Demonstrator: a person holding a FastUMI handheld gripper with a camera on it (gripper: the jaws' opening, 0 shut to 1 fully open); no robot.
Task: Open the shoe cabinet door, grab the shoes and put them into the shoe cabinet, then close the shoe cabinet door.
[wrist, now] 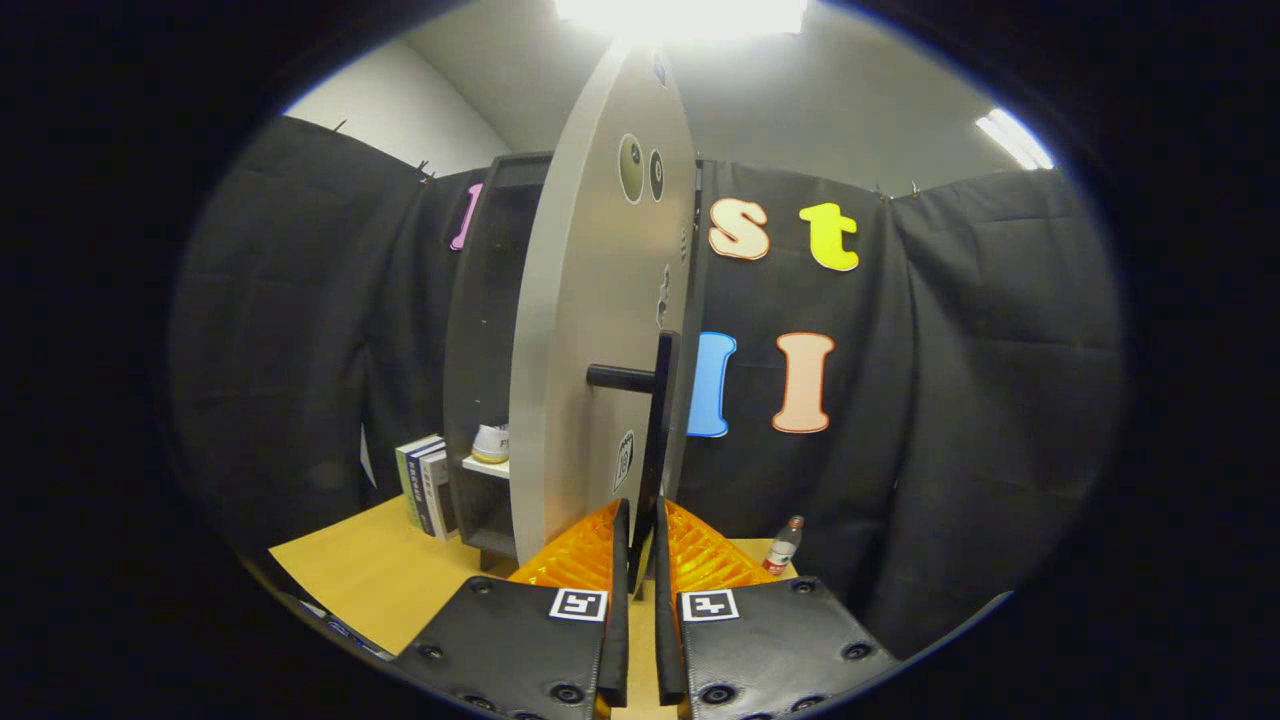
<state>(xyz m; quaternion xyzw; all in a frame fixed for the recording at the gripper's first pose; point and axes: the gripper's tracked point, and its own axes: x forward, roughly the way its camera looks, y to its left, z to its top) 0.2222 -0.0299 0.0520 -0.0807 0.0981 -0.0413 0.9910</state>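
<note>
We see the gripper (pixel 640 540) with jaws clamped on the black handle (pixel 657 440) of the half-open shoe cabinet door (pixel 590 330); a shoe (pixel 491 442) sits inside.

Lighting: overhead. A ceiling lamp (pixel 682 15) blown out to pure white glare; a second strip light (pixel 1013 138) beyond it, also clipped. Cabinet door (pixel 600 330) evenly lit, pale sheen near its top. Cabinet interior (pixel 490 300) in deep shadow — detail lost. Gripper (pixel 640 560) closed on the dark handle (pixel 655 430), sharp. Strong fisheye bowing — straight edges curve outward.
</note>
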